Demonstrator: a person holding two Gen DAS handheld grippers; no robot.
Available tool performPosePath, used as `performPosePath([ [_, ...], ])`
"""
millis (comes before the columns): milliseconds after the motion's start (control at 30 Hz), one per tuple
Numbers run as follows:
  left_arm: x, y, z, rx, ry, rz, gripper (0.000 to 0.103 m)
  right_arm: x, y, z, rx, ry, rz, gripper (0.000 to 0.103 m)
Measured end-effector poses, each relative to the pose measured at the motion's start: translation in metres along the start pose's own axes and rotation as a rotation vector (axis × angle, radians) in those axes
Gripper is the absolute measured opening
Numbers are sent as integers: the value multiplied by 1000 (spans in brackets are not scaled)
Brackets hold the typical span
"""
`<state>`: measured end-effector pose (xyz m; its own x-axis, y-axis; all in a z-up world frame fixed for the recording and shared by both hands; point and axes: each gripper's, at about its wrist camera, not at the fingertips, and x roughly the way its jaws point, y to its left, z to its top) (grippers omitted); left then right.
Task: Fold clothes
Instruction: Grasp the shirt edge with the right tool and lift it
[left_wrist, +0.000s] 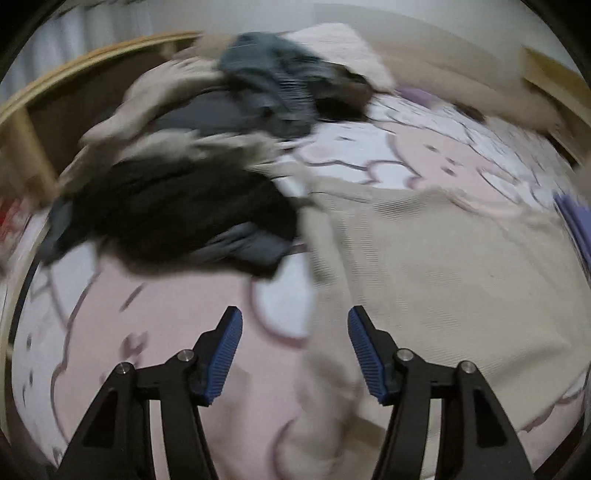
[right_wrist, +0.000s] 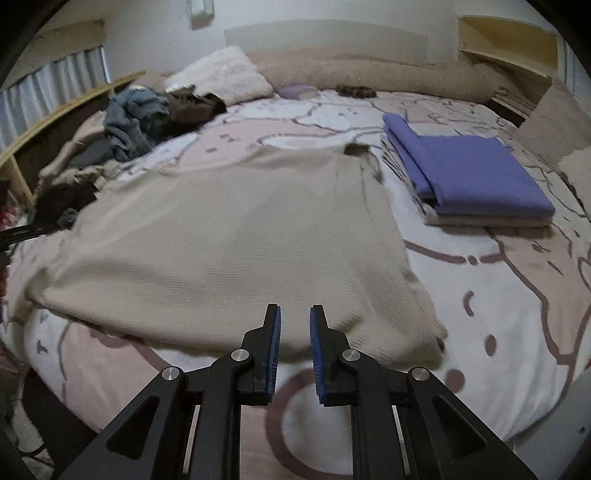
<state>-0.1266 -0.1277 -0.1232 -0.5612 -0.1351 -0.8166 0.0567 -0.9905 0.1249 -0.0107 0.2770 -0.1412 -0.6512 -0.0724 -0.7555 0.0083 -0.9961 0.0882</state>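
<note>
Both tools empty over beige top (right_wrist: 229, 229) on bed (right_wrist: 498, 314).

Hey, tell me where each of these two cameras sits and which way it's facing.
Left wrist: on the left hand-held gripper, tilted down at the bedspread and dark clothes pile; its open fingers show.
Right wrist: on the right hand-held gripper, facing the headboard; narrow-gapped, empty fingers show.
Shared: the beige garment and folded purple cloth.

Bed layout
Sweater (right_wrist: 229, 236) lies flat on bed (right_wrist: 498, 295); folded stack (right_wrist: 469, 177) to its right, unfolded pile (right_wrist: 140, 114) behind-left, pillow (right_wrist: 221, 75) behind the pile.
</note>
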Motion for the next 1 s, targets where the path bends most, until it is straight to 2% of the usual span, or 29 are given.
performPosePath([
  [100, 34, -28, 4, 113, 60, 89, 59, 20, -8, 1, 49, 44, -42, 14],
  [133, 49, -31, 2, 141, 85, 140, 63, 23, -20, -2, 103, 71, -58, 14],
  [167, 57, -28, 1, 147, 91, 160, 68, 23, -34, -6, 163, 94, -60, 14],
  [233, 61, -18, 5, 127, 79, 161, 77, 10, -60, -13, 274, 86, 3, 14],
  [333, 42, -4, 12, 98, 15, 221, 75, -17, -94, -25, 417, 62, 53, 18],
  [367, 31, -5, 14, 92, -19, 209, 73, -22, -100, -29, 454, 58, 76, 20],
  [433, 4, -9, 15, 81, -101, 157, 73, -30, -111, -36, 532, 53, 128, 52],
  [467, -12, -16, 13, 89, -151, 120, 73, -33, -117, -40, 571, 51, 154, 78],
  [500, -30, -26, 9, 107, -208, 75, 73, -35, -119, -42, 591, 44, 178, 81],
  [600, -72, -70, -9, 173, -324, -90, 75, -29, -115, -43, 623, 42, 242, 81],
  [700, -98, -132, -34, 284, -378, -256, 75, -9, -112, -45, 683, 76, 312, 81],
  [800, -99, -177, -56, 363, -355, -304, 75, 13, -116, -53, 807, 89, 373, 79],
  [867, -90, -191, -67, 383, -327, -289, 75, 21, -122, -54, 876, 58, 390, 75],
  [933, -75, -185, -70, 352, -283, -242, 75, 24, -129, -51, 910, 37, 387, 55],
  [967, -67, -177, -70, 320, -257, -218, 75, 26, -133, -50, 919, 36, 367, 31],
  [1000, -58, -165, -69, 284, -223, -185, 75, 28, -137, -48, 925, 43, 351, 14],
])
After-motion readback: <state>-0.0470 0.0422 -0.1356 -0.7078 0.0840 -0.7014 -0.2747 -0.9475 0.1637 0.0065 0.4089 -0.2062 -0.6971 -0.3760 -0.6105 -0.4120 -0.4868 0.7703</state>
